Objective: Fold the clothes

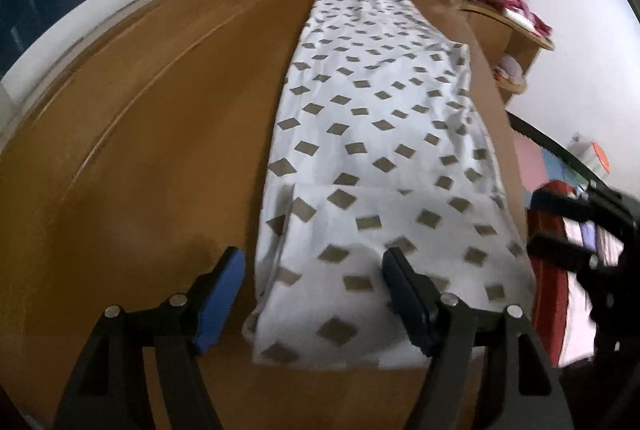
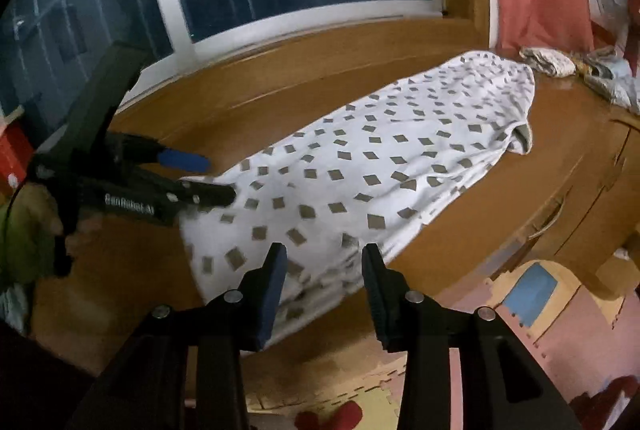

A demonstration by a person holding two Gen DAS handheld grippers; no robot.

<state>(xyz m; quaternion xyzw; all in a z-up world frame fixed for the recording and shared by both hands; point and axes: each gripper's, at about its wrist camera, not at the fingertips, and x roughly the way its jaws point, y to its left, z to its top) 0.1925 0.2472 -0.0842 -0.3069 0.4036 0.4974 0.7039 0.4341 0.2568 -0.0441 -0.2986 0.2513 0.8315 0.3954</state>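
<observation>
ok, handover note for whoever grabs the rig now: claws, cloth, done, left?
Left claw: open, holding nothing, at the near end of the white diamond-print cloth, one finger over the fabric, the other over the bare wooden surface.
Right claw: open, holding nothing, at the cloth's near corner by the surface's front edge.
Cloth: lies as a long narrow strip on the wooden surface, apparently already folded lengthwise, with a fold line across the near end.
Pile of other clothes sits beyond the far end.
Left: probably grip the near end and fold it toward the far end.
</observation>
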